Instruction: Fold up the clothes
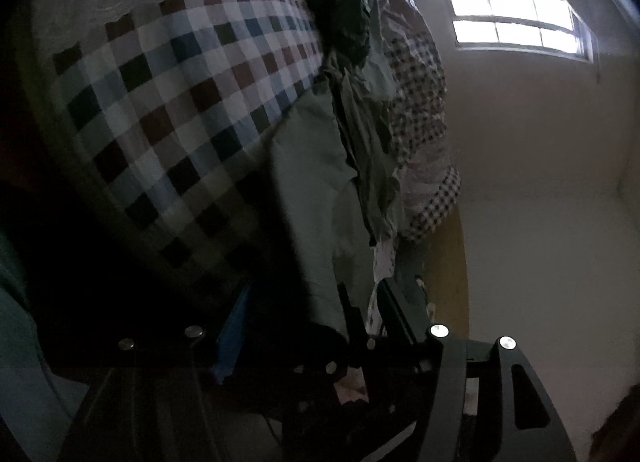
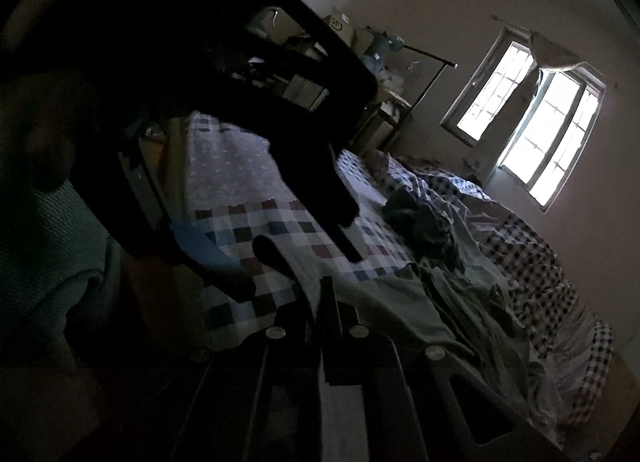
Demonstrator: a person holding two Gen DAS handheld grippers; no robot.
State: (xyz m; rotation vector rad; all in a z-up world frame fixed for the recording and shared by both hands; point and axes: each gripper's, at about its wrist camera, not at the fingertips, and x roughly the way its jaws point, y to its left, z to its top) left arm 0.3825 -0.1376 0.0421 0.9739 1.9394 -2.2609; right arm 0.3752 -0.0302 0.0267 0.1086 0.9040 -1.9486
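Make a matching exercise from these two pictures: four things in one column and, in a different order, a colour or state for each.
Things:
1. pale green garment
2. dark crumpled cloth
3. large-check bed cover
4. bedroom window

Descriptions:
A. bright with daylight
B. squares of blue, brown and white
C. spread flat, its near edge at the right gripper
D. bunched in a dark heap

Pairs: 1-C, 2-D, 3-B, 4-A

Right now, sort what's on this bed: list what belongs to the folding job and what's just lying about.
For the job:
- pale green garment, gripped at its edge
- right gripper
- left gripper
- dark green clothes heap

Lying about:
- checked bedspread
- crumpled gingham quilt
- cluttered shelves
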